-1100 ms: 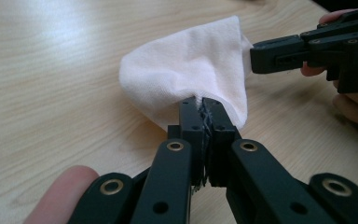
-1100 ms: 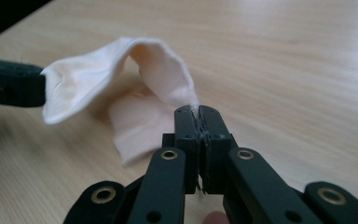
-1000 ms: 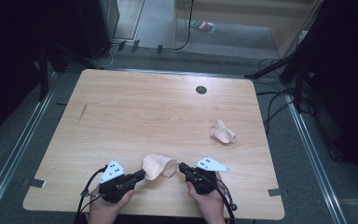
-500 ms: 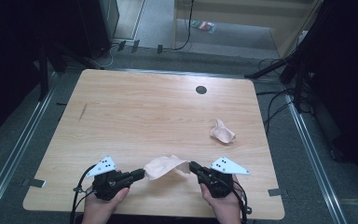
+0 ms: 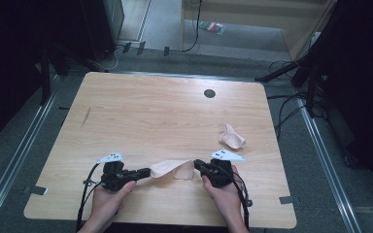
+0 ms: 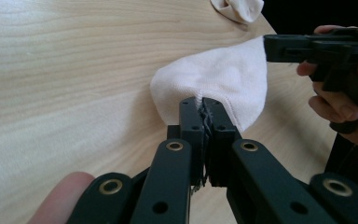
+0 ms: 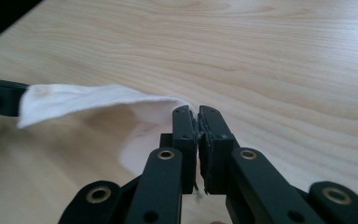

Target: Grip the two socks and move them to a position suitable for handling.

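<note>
A pale pink sock [image 5: 172, 168] hangs stretched between my two grippers near the table's front edge. My left gripper [image 5: 148, 172] is shut on one end; in the left gripper view its jaws [image 6: 201, 105] pinch a fold of the sock [image 6: 219, 79]. My right gripper [image 5: 196, 165] is shut on the other end. In the right gripper view the sock [image 7: 88, 100] runs from its tips [image 7: 197, 114] leftward to the left gripper [image 7: 0, 95]. The right jaws have just eased a touch wider, the cloth still between them. The right gripper [image 6: 279, 46] also shows at the upper right of the left gripper view.
A second pale sock [image 5: 231, 138] lies crumpled on the wooden table [image 5: 165, 116], right of centre just beyond my right hand, and shows as the sock [image 6: 240, 7] in the left gripper view. A dark round hole [image 5: 209, 93] sits near the far edge. Cables lie on the floor around.
My hands have drawn apart sideways. The sock, bunched between the grippers a second ago, is now pulled out into a long band.
</note>
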`<state>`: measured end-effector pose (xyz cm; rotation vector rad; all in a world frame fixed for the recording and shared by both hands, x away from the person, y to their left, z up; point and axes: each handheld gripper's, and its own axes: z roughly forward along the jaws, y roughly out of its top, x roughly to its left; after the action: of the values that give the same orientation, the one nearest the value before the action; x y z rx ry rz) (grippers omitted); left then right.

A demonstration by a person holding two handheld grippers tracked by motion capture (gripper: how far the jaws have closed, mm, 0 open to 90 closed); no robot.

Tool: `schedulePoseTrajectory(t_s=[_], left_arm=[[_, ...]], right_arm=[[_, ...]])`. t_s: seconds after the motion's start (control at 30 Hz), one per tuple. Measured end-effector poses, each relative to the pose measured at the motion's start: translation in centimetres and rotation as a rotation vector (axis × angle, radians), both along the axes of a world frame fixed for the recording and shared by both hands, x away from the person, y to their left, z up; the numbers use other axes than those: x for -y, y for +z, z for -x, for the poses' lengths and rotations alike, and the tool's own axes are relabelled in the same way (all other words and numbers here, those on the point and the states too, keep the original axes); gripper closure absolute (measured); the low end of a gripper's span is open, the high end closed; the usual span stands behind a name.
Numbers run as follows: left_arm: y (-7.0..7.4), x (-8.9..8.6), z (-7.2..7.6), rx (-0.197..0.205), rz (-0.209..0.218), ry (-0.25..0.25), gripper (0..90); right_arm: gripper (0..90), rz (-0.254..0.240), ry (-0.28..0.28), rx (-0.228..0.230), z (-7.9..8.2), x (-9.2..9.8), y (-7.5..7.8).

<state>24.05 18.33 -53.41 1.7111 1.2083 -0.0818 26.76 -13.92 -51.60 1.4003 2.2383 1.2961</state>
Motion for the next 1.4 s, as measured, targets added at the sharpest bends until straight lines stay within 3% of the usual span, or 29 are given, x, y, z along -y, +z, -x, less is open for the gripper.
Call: schedulePoseTrajectory(t_s=[0.07, 0.2, 0.3, 0.37, 0.5, 0.6, 0.67, 0.73, 0.87, 0.97, 1.03, 1.07, 1.13, 1.3, 1.4], left_arm=[[-0.2, 0.0, -0.9, -0.001, -0.007, 0.004, 89.1], [-0.9, -0.2, -2.2, -0.027, 0.024, 0.044, 89.1], [-1.2, -0.5, -2.4, -0.032, 0.025, 0.058, 89.1], [-1.3, -0.5, -2.5, -0.029, 0.029, 0.069, 89.1], [-1.2, -0.4, -2.5, -0.027, 0.034, 0.074, 89.1], [-1.0, -0.4, -2.3, -0.02, 0.029, 0.077, 89.1], [-0.9, -0.5, -2.3, -0.014, 0.032, 0.081, 89.1], [-0.9, -0.6, -2.3, -0.008, 0.029, 0.083, 89.1], [-1.0, -0.5, -2.3, -0.006, 0.026, 0.085, 89.1], [-0.8, -0.5, -2.2, 0.011, 0.016, 0.087, 89.2], [-0.6, -0.6, -2.0, 0.031, 0.006, 0.087, 89.2], [-0.6, -0.6, -1.9, 0.034, 0.003, 0.092, 89.2], [-0.5, -0.8, -1.8, 0.044, 0.001, 0.096, 89.3], [0.0, -1.1, -1.3, 0.061, 0.006, 0.093, 89.4], [0.4, -1.2, -0.8, 0.075, 0.011, 0.092, 89.3]], right_arm=[[83.3, 0.022, -0.021, 0.008, -0.8, -0.3, -0.4], [71.6, 0.052, -0.082, 0.035, -1.9, -1.0, -1.3], [67.6, 0.016, -0.116, 0.079, -0.6, -1.3, -0.9], [67.5, -0.021, -0.087, 0.102, 0.8, -1.9, -0.6], [60.9, -0.076, -0.004, 0.054, 2.0, -4.3, -1.0], [50.0, -0.029, -0.039, 0.054, 1.6, -5.7, -2.2], [48.5, -0.011, -0.069, 0.031, 1.1, -6.0, -2.9], [48.8, 0.022, -0.06, 0.022, 0.9, -6.4, -3.3], [54.6, 0.117, -0.067, 0.068, 1.1, -7.2, -3.4], [63.1, 0.198, -0.068, 0.117, 1.4, -7.5, -3.5], [73.8, 0.233, -0.071, 0.136, 1.6, -7.6, -3.6], [81.9, 0.233, -0.072, 0.134, 1.6, -7.4, -3.5], [90.0, 0.179, -0.058, 0.093, 1.4, -6.4, -3.3], [90.0, 0.094, -0.01, 0.11, 1.6, -4.2, -1.8], [90.0, 0.08, 0.042, 0.136, 2.0, -3.0, -0.8]])
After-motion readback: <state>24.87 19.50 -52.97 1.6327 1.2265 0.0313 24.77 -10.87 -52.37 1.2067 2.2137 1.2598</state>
